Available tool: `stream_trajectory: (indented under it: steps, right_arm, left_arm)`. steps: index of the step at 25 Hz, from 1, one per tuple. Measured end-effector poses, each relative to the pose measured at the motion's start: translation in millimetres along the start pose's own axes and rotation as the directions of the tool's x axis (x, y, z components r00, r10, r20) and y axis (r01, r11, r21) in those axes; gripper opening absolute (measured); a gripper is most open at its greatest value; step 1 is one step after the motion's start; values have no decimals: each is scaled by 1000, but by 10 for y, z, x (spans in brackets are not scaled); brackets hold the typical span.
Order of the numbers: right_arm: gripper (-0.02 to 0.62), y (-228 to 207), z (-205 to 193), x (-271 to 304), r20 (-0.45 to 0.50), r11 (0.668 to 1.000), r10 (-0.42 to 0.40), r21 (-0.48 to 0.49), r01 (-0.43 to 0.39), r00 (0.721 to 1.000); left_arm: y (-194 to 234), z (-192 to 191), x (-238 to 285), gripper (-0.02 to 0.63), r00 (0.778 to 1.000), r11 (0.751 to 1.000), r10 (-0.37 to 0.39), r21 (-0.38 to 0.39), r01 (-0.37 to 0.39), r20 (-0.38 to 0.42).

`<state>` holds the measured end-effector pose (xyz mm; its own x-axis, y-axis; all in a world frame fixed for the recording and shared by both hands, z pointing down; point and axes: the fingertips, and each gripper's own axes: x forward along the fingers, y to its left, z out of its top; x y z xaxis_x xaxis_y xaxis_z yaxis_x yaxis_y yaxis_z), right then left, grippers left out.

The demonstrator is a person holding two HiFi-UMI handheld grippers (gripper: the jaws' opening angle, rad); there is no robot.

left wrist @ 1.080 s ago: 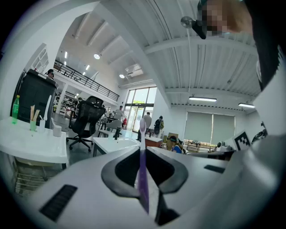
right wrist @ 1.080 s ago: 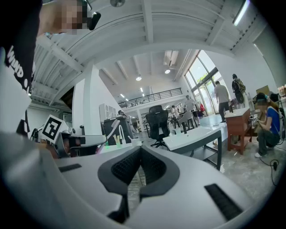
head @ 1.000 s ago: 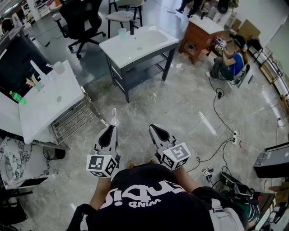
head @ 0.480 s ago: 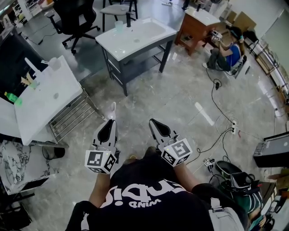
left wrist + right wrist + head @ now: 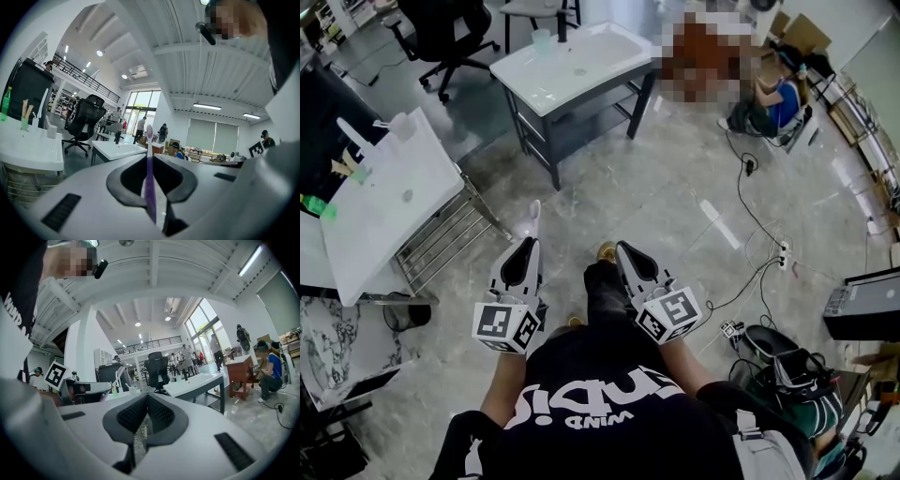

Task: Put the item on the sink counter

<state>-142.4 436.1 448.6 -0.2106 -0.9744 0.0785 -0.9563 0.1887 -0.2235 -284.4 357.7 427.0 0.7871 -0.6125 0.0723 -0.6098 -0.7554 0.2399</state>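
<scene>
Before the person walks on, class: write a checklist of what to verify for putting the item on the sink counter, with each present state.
1. Toothbrush gripped: ok, the left gripper has its jaws shut on the purple handle.
2. Right gripper free: ok, jaws together, nothing between.
3. Sink counter within reach: not ok, it stands ahead across the floor.
4. Way there: ok, bare floor; the power strip lies off to the right.
5. Landing spot: ok, bare counter surface beside the cup.
</scene>
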Motion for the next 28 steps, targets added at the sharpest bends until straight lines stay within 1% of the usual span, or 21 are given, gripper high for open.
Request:
stream_trajectory:
  steps: [3,10,20,28]
  right_arm:
    - [18,-71,-28,111,-13,1000,13,1,-13,1000]
    - [18,-298,87,445,2,1000,10,-7,-10,1000]
    - [18,-890,315,1095,18,1000,-6,-5,6,1000]
    - [18,-1344,576,1668,6,999,36,-1,-36,999]
  left_arm:
    - [40,13,136,54,1000,1000,0,-3,0,5]
    - [218,82,490,54,1000,1000,-5,2,5,11]
    - [529,253,1232,54,1000,1000,-6,11,6,1]
    - [757,487,1910,54,1000,1000,23,16,-23,2]
